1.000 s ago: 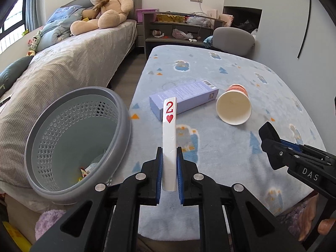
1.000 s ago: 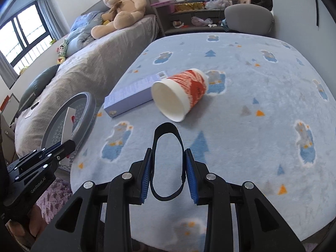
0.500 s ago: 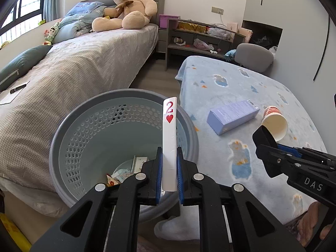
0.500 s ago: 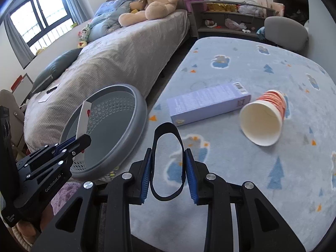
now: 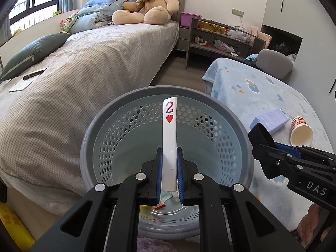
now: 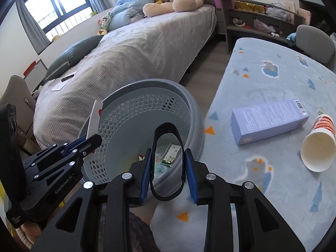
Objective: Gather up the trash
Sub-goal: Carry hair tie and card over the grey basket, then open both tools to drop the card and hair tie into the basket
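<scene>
My left gripper (image 5: 169, 157) is shut on a two-of-hearts playing card (image 5: 169, 138) and holds it upright over the grey perforated basket (image 5: 126, 126). My right gripper (image 6: 168, 159) is shut on a black band loop (image 6: 167, 130) above the basket's near right rim (image 6: 195, 113). The basket holds scraps of paper trash (image 6: 170, 155). A purple box (image 6: 268, 121) and a red-and-white paper cup (image 6: 317, 149) lie on their sides on the blue blanket-covered table (image 6: 273, 79). The left gripper also shows in the right wrist view (image 6: 92, 140), the right one in the left wrist view (image 5: 260, 134).
A bed (image 5: 94, 63) with a teddy bear (image 5: 147, 2), pillows and a paper with a pen (image 5: 29, 77) stands to the left of the basket. A grey shelf (image 5: 220, 44) and a grey chair (image 5: 273, 63) stand at the back.
Both grippers have swung left from the table to the basket. The card is now over the basket's inside and the band is over its rim. Box and cup have not moved.
</scene>
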`<state>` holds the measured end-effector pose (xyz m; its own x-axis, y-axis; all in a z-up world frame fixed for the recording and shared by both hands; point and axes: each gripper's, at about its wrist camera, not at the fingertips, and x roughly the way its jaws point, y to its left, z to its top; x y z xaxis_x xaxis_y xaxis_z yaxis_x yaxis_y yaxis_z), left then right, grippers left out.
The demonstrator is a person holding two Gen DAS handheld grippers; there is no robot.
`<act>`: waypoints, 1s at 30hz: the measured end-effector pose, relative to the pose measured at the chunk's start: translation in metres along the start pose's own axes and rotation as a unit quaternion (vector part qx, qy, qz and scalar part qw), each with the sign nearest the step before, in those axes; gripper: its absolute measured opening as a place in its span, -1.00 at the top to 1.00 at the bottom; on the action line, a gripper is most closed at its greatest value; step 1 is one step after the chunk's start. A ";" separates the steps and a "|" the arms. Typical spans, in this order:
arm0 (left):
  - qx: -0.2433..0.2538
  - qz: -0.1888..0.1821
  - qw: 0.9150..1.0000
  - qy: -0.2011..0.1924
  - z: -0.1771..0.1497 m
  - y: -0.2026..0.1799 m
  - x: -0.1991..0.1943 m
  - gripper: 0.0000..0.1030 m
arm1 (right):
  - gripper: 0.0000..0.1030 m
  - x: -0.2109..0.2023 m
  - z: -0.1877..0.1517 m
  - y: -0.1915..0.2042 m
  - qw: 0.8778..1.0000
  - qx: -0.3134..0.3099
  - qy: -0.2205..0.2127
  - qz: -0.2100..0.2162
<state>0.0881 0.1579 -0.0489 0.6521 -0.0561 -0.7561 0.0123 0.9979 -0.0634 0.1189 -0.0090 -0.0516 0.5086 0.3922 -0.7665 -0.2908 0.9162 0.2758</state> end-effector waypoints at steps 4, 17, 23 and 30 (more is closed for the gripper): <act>-0.005 0.005 1.000 0.003 0.000 0.009 0.006 0.76 | 0.39 0.010 0.005 0.007 1.000 -0.004 0.004 0.006; -0.015 0.009 1.000 0.016 0.000 0.031 0.023 0.76 | 0.39 0.035 0.016 0.022 1.000 -0.017 0.017 0.014; -0.020 0.013 1.000 0.019 -0.003 0.035 0.025 0.76 | 0.39 0.039 0.016 0.026 1.000 -0.019 0.018 0.014; -0.032 0.024 0.999 0.016 -0.003 0.042 0.021 0.19 | 0.08 0.036 0.018 0.027 1.000 -0.021 0.008 0.011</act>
<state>0.0997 0.1981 -0.0691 0.6258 -0.0098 -0.7799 -0.0677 0.9955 -0.0669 0.1437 0.0309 -0.0610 0.4883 0.4110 -0.7698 -0.3357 0.9027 0.2690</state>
